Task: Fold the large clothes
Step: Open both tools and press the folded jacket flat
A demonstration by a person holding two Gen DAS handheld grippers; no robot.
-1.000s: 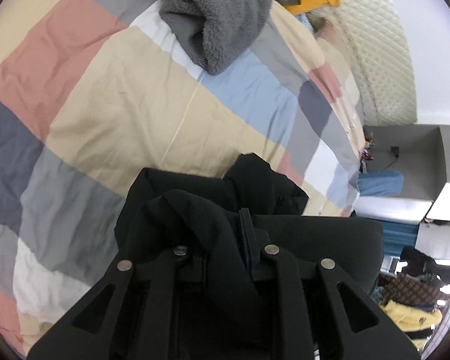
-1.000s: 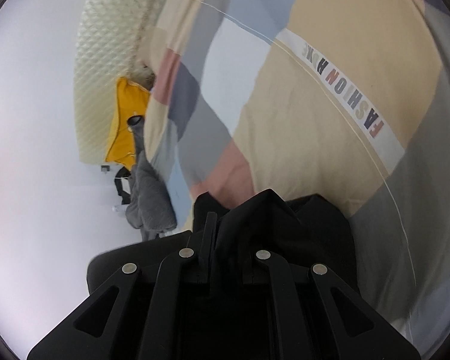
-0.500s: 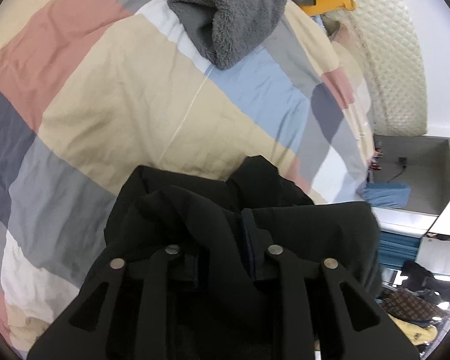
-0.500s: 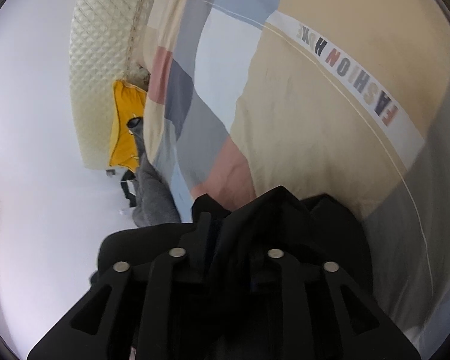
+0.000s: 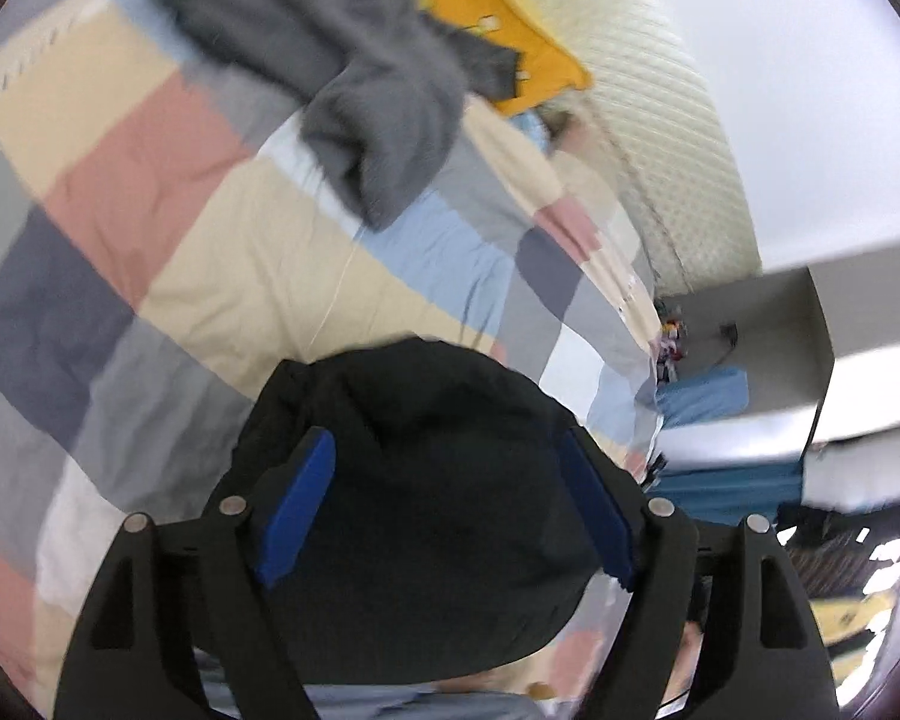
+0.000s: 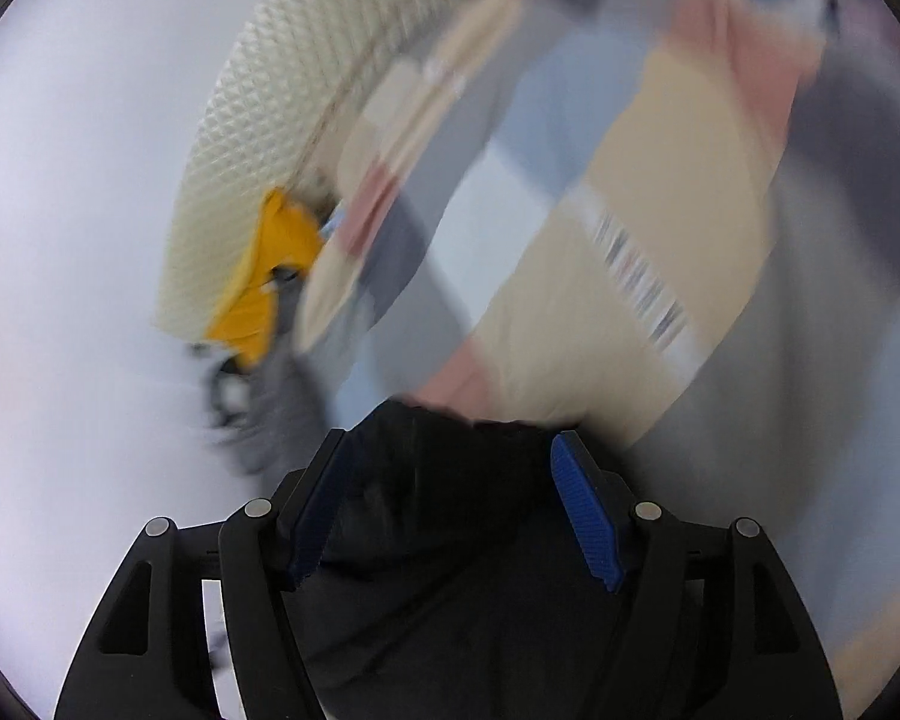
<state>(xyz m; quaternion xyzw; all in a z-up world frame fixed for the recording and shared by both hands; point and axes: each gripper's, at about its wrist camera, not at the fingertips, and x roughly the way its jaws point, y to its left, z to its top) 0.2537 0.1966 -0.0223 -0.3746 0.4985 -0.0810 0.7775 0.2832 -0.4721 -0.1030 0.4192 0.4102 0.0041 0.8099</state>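
A black garment point(image 5: 444, 480) lies in a heap on the patchwork bedcover point(image 5: 240, 258). My left gripper point(image 5: 447, 450) hovers over the heap, jaws opening wide, blue pads point(image 5: 297, 510) clear of the cloth. The same black garment point(image 6: 450, 540) fills the bottom of the blurred right wrist view. There my right gripper point(image 6: 453, 450) is also opening, with its blue pads point(image 6: 585, 516) apart and pressing on nothing. The cloth shows between both pairs of fingers but lies below them.
A grey fleece garment point(image 5: 360, 90) and a yellow garment point(image 5: 498, 24) lie at the head of the bed by the quilted cream headboard point(image 5: 672, 138). A grey cabinet point(image 5: 768, 342) and cluttered floor stand beyond the bed's right edge.
Both grippers were shut on bunched black cloth and have let it go, jaws now spread. Both have lifted away, and the garment has dropped into a rounder heap.
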